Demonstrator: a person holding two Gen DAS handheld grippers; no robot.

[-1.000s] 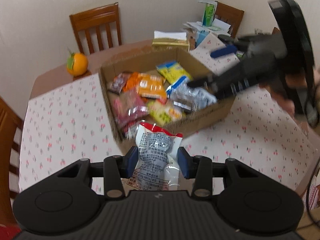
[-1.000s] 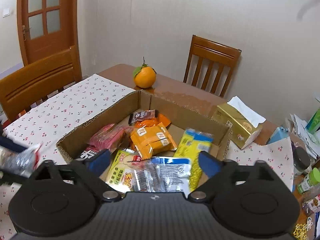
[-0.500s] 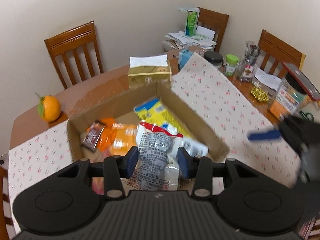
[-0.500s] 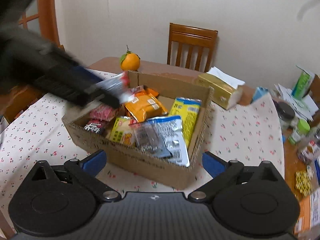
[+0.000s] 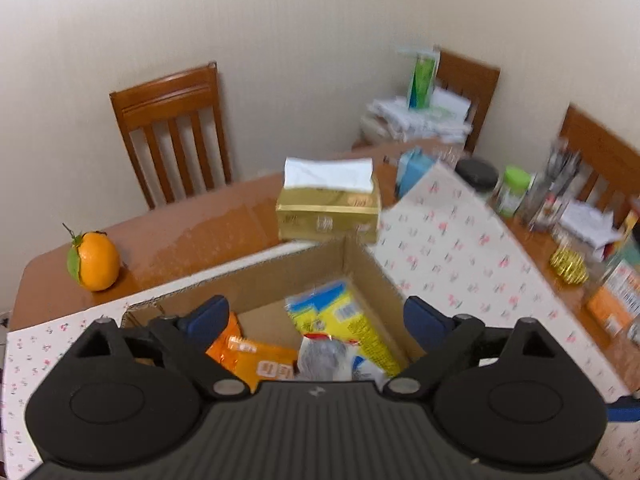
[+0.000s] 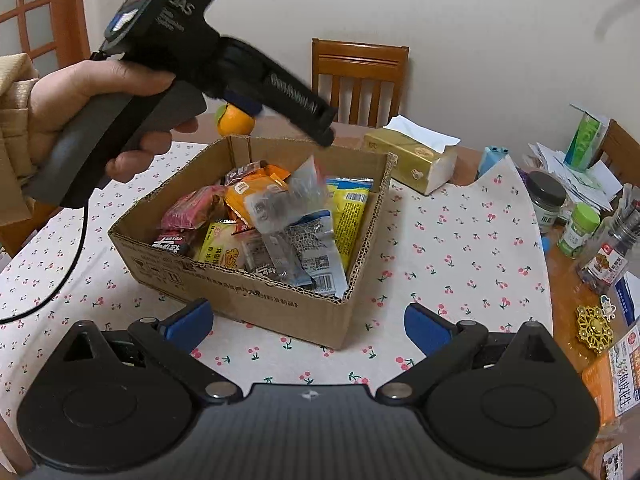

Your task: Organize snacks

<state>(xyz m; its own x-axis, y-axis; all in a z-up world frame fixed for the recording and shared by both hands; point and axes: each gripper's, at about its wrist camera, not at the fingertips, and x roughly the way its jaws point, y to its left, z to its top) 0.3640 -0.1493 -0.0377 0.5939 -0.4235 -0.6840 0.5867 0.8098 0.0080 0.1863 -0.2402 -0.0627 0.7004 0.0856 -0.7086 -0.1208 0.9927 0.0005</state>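
Note:
A cardboard box (image 6: 256, 292) on the cherry-print tablecloth holds several snack packets. The silver and red packet (image 6: 288, 200) lies tilted on top of the pile in the box; it also shows in the left wrist view (image 5: 326, 358), below the open fingers. My left gripper (image 5: 314, 316) is open and empty above the box; in the right wrist view it shows held in a hand over the box's far left corner (image 6: 320, 128). My right gripper (image 6: 306, 322) is open and empty in front of the box's near wall.
A gold tissue box (image 6: 412, 156) and an orange (image 5: 94, 260) stand behind the box. Jars (image 6: 580, 230), papers and a gold ornament (image 6: 596, 328) crowd the right side of the table. Wooden chairs (image 5: 172, 136) stand around the table.
My left gripper opened and let go of the silver and red packet, which now lies in the box. My right gripper drew back a little from the box.

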